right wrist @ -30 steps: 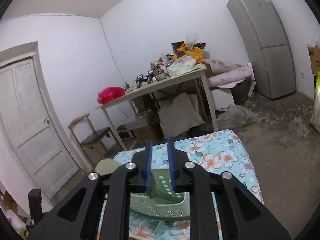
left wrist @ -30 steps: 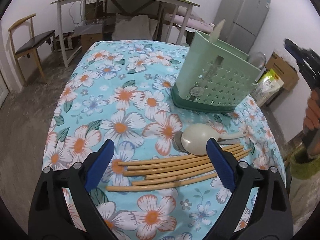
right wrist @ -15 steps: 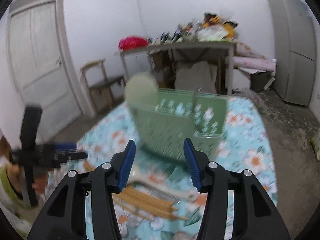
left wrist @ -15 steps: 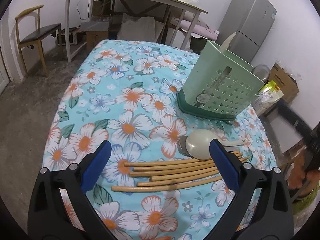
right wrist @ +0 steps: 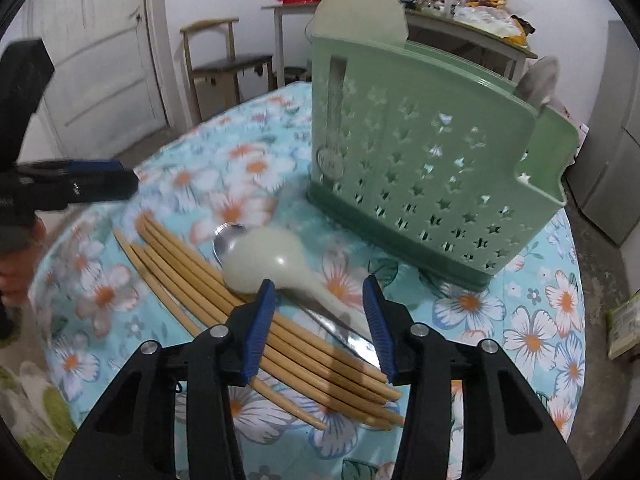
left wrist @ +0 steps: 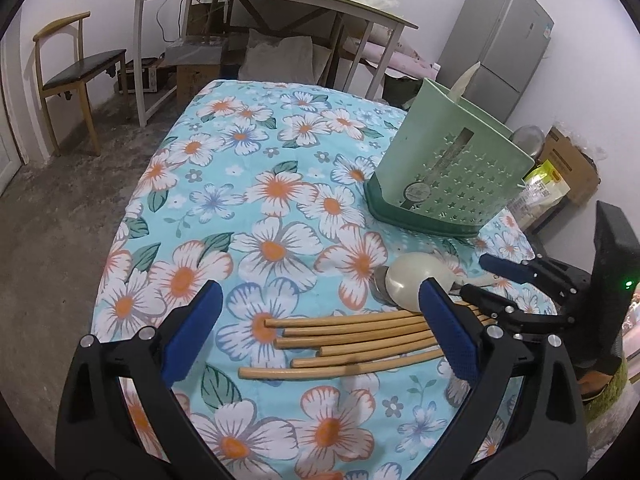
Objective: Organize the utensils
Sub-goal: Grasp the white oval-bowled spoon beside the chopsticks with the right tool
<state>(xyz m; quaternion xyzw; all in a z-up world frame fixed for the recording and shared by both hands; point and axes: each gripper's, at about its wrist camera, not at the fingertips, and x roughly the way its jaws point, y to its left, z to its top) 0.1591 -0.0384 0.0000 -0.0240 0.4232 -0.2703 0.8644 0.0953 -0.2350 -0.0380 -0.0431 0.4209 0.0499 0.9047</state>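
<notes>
While left tool (left wrist: 316, 312) hovers spread before rack (right wrist: 432, 184), right tool (right wrist: 320, 316), jaws just narrowing, empty, straddles spoon (right wrist: 280, 264) handle; next: pinch, lift into rack.

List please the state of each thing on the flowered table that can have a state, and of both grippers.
Green plastic utensil holder: upright, already holds a pale spoon and a metal one.
Bamboo chopsticks: lying flat in a loose bundle.
Pale plastic rice spoon: lying on the table, over a metal spoon.
Metal spoon: flat, partly covered.
Left gripper: open, empty.
Right gripper: open, jaws just narrowing, astride the spoon handles, not gripping.
</notes>
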